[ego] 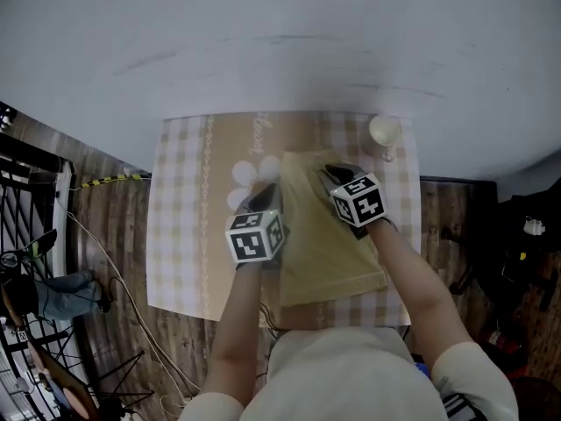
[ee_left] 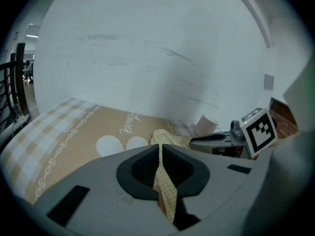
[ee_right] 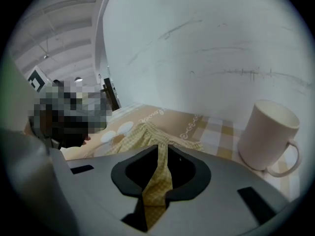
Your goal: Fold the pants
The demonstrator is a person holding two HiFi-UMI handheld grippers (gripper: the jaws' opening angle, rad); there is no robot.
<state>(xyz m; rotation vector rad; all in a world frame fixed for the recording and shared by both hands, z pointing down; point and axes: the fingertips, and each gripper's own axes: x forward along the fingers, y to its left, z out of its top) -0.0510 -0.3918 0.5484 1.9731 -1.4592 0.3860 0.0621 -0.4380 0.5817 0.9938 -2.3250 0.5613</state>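
Note:
The yellow checked pants [ego: 331, 257] lie folded on the right half of the tablecloth [ego: 182, 226], reaching to its near edge. My left gripper [ego: 270, 191] is at the pants' far left corner, shut on a thin fold of the fabric [ee_left: 165, 183], which runs up between the jaws. At the far right corner my right gripper [ego: 330, 176] is also shut on a fold of the pants [ee_right: 158, 176]. In the left gripper view the right gripper [ee_left: 216, 140] sits close beside, low over the cloth. Both pinched edges are raised slightly off the table.
A white mug [ego: 384, 132] stands at the table's far right corner, close to the right gripper [ee_right: 162, 149] and seen large as the mug [ee_right: 268, 137]. A grey wall runs behind the table. A dark metal rack [ego: 22, 235] and cables stand on the wooden floor at left.

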